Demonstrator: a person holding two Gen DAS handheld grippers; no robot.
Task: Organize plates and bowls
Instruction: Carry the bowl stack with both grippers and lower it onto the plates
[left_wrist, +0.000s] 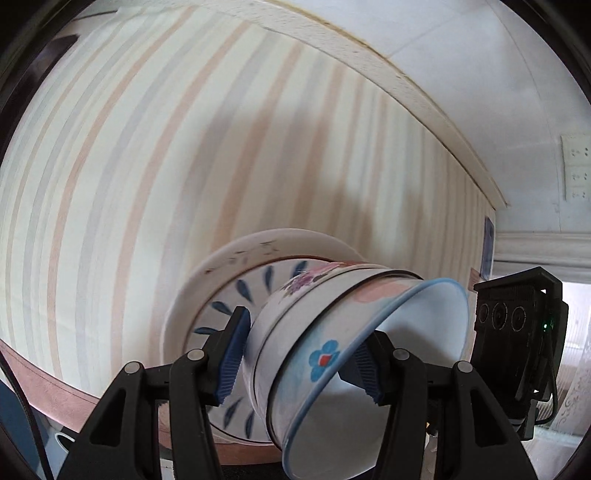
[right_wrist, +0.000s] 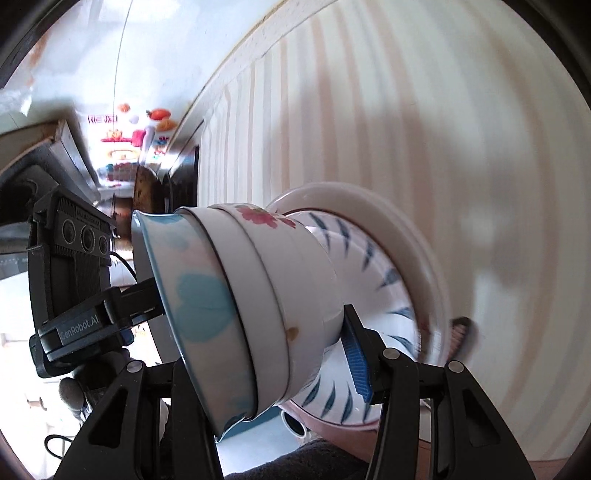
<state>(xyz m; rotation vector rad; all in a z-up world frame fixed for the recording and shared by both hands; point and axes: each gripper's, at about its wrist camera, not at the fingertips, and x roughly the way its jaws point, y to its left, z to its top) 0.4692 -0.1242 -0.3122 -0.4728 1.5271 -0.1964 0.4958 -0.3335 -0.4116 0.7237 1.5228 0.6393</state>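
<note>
Striped cloth (left_wrist: 147, 166) fills the background behind a stack of bowls (left_wrist: 332, 332) nested on two plates (left_wrist: 229, 295), tilted on its side in the air. Both grippers clamp the stack from opposite sides: the left gripper (left_wrist: 301, 354) with one of its fingers (left_wrist: 232, 362) under the plates and one inside the top bowl, the right gripper (right_wrist: 258, 354) likewise, partly open around it.

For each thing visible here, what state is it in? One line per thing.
Bowls: nested in each other, tipped sideways, stacked on the plates.
Plates: stacked under the bowls, tilted.
Left tongs: closed on the bowl stack.
Right tongs: closed on the bowl stack from the opposite side.
</note>
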